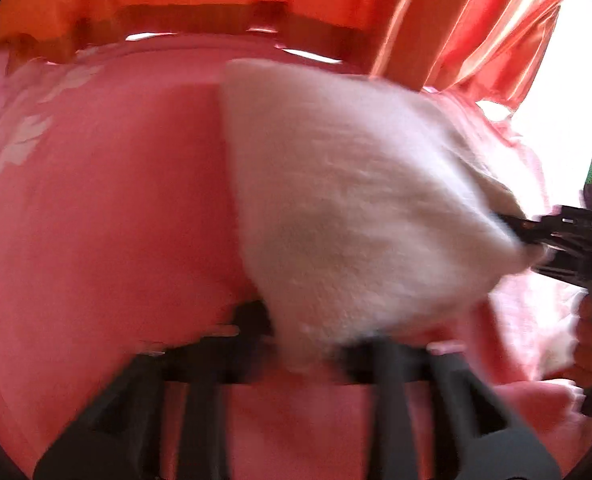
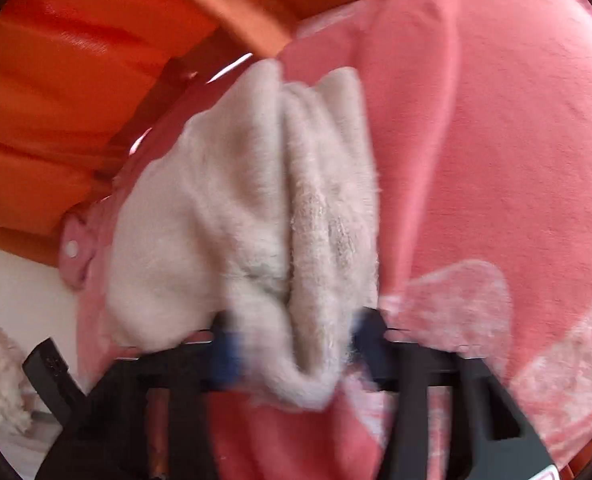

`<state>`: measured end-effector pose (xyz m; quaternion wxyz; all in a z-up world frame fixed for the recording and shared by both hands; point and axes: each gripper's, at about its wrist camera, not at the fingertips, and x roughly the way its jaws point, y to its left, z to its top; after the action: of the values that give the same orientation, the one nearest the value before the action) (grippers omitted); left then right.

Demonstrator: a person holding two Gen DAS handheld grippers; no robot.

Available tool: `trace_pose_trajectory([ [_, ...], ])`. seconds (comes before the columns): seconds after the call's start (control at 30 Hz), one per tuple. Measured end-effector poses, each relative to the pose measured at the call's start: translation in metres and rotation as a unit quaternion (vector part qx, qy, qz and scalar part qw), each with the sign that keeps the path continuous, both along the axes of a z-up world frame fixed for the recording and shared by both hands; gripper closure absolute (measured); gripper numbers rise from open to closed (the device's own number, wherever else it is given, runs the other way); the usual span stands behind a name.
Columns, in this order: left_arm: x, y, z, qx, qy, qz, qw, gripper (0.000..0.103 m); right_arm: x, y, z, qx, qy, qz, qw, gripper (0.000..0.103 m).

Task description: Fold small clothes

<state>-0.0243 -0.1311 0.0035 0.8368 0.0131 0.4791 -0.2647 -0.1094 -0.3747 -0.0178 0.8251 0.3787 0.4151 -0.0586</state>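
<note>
Fluffy cream cloth (image 1: 348, 208) hangs stretched between both tools above the pink bedspread (image 1: 108, 208). Left hand-held gripper (image 1: 302, 344) is clamped on its near corner; right hand-held gripper (image 2: 292, 344) pinches a bunched edge. Orange curtains (image 1: 456, 20) border the bed's far edge; open bedspread lies towards its left side

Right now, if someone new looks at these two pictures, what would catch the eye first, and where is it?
The fluffy white cloth stands out first, held up in the middle over the pink blanket. The left tool grips its lower edge, and the right tool holds another bunched part of it. Behind, the bright orange curtain fills the top of the left wrist view.
</note>
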Motion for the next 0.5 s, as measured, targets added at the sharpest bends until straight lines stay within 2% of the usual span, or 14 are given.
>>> trace_pose_trajectory([
  [0.07, -0.009, 0.011, 0.027, -0.023, -0.032, -0.004, 0.9992, 0.09, -0.016, 0.006, 0.032, -0.022, -0.063, 0.004, 0.998, 0.076],
  [0.13, -0.009, 0.019, 0.038, -0.024, -0.04, -0.004, 0.9989, 0.089, -0.026, 0.0, 0.031, -0.006, -0.068, -0.003, 0.998, 0.076],
  [0.17, -0.004, 0.02, 0.032, -0.024, -0.015, -0.007, 0.9996, 0.089, -0.022, -0.003, 0.018, -0.006, -0.042, -0.001, 0.999, 0.075],
  [0.2, -0.001, 0.018, 0.02, -0.014, 0.008, -0.009, 0.9998, 0.089, -0.015, -0.004, -0.004, -0.01, 0.008, 0.008, 1.0, 0.071],
  [0.23, 0.0, 0.011, 0.001, 0.02, 0.035, -0.01, 0.9991, 0.089, -0.01, -0.003, -0.026, -0.001, 0.052, 0.015, 0.999, 0.069],
  [0.27, -0.001, 0.007, -0.009, 0.04, 0.041, -0.009, 0.9983, 0.087, -0.012, -0.004, -0.034, 0.015, 0.053, 0.011, 0.998, 0.062],
  [0.3, -0.004, 0.006, -0.011, 0.048, 0.034, -0.008, 0.9982, 0.086, -0.018, -0.005, -0.031, 0.027, 0.044, 0.002, 0.999, 0.059],
  [0.37, -0.014, 0.002, 0.007, 0.064, -0.009, -0.013, 0.9978, 0.084, -0.034, -0.008, -0.009, 0.01, 0.022, -0.024, 0.999, 0.051],
  [0.4, -0.019, 0.003, 0.017, 0.062, -0.025, -0.014, 0.9976, 0.079, -0.041, -0.008, 0.001, -0.005, 0.016, -0.036, 0.999, 0.048],
  [0.47, -0.024, 0.009, 0.037, 0.046, -0.044, -0.001, 0.998, 0.068, -0.052, -0.003, 0.019, -0.032, 0.009, -0.043, 0.999, 0.048],
  [0.5, -0.025, 0.011, 0.045, 0.035, -0.048, 0.004, 0.9982, 0.068, -0.052, 0.002, 0.025, -0.036, 0.006, -0.035, 0.999, 0.046],
])
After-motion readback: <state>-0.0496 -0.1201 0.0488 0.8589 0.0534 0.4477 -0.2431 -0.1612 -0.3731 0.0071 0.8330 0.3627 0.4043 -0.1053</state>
